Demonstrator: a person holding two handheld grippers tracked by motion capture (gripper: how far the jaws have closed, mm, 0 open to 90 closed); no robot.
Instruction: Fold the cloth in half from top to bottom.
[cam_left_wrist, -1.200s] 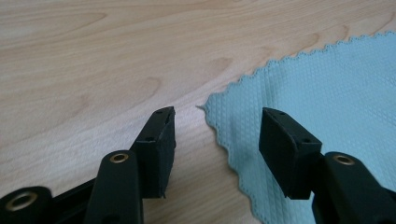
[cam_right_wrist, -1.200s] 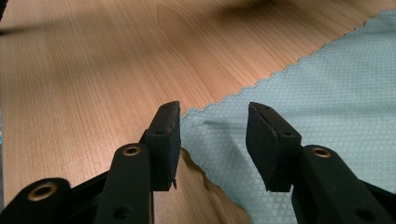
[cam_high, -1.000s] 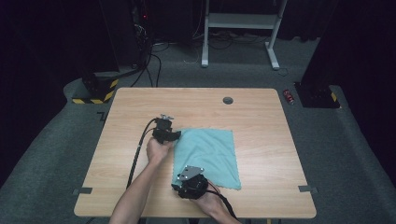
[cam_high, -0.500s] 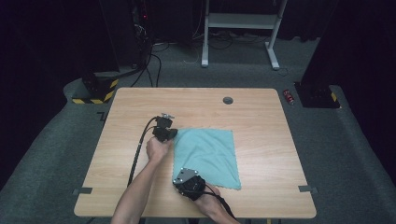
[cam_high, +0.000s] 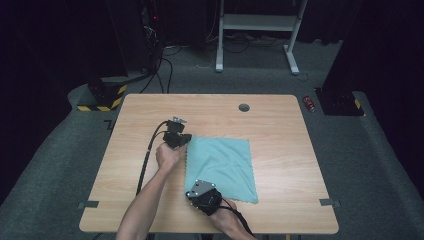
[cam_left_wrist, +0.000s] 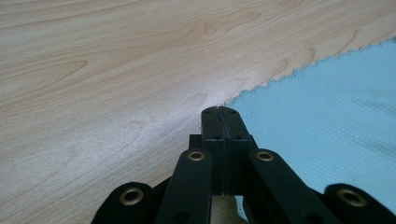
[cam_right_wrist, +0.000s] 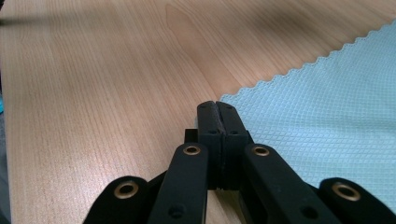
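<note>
At my table (cam_high: 280, 125), the teal cloth (cam_high: 220, 167) lies flat near the middle, toward the near edge. I have the left gripper (cam_high: 184, 141) at its far-left corner and the right gripper (cam_high: 196, 192) at its near-left corner. Both pairs of jaws have just closed tight; whether they pinch the 2 cloth corners I cannot tell.

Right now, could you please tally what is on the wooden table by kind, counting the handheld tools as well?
Teal cloth: 1
Black handheld tools: 2, the left claw and the right claw, each shut at a corner of the cloth
Round grommet in the table: 1
Total: 4
</note>
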